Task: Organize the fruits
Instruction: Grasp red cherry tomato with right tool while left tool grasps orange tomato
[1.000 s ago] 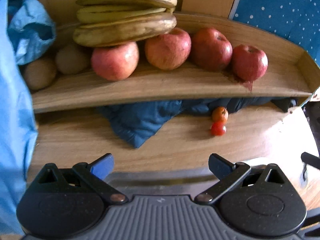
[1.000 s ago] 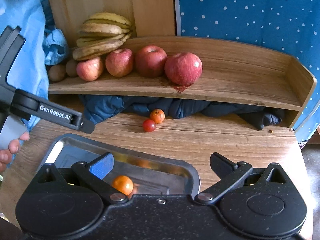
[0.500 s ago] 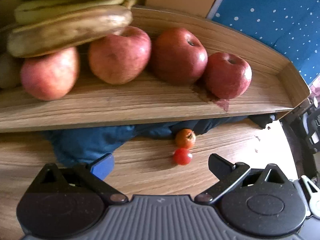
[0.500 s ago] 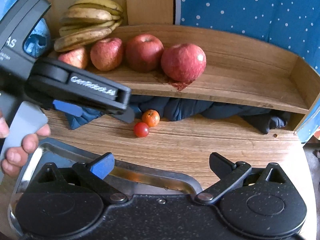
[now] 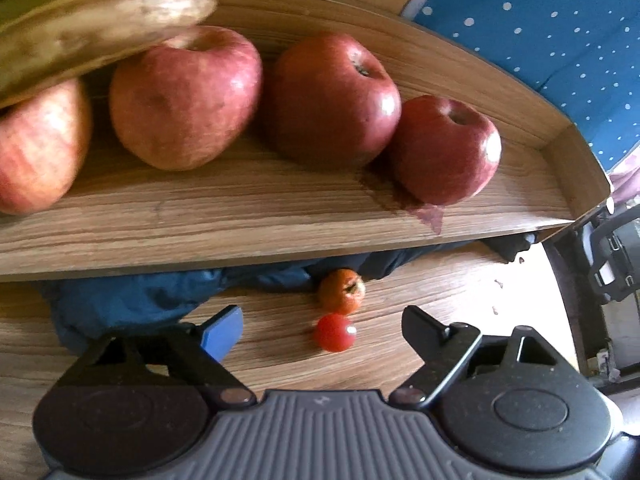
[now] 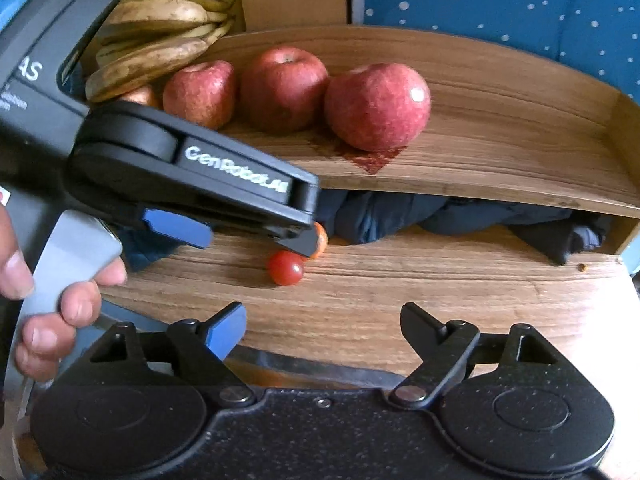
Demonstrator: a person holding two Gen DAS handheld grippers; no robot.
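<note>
A red cherry tomato (image 5: 334, 333) and a small orange fruit (image 5: 342, 290) lie on the wooden table just in front of the shelf. My left gripper (image 5: 320, 326) hovers over them, its jaws closing. The tomato shows in the gap between its fingers, and the pads do not touch it. In the right wrist view, the left gripper (image 6: 240, 238) reaches in from the left. Its black fingertip covers part of the orange fruit (image 6: 321, 240) above the tomato (image 6: 285, 268). My right gripper (image 6: 324, 324) is nearer the table's front, jaws closing over bare wood with nothing between them.
Several red apples (image 6: 376, 106) and a bunch of bananas (image 6: 160, 28) sit on the wooden shelf (image 6: 500, 152). A dark blue cloth (image 6: 384, 216) is stuffed under it. A metal tray's rim (image 6: 304, 364) lies below my right gripper. A hand (image 6: 72, 300) holds the left gripper's handle.
Both grippers have moved forward and down towards the two small fruits. The left one now crosses the right wrist view. The fingers of both have come closer together.
</note>
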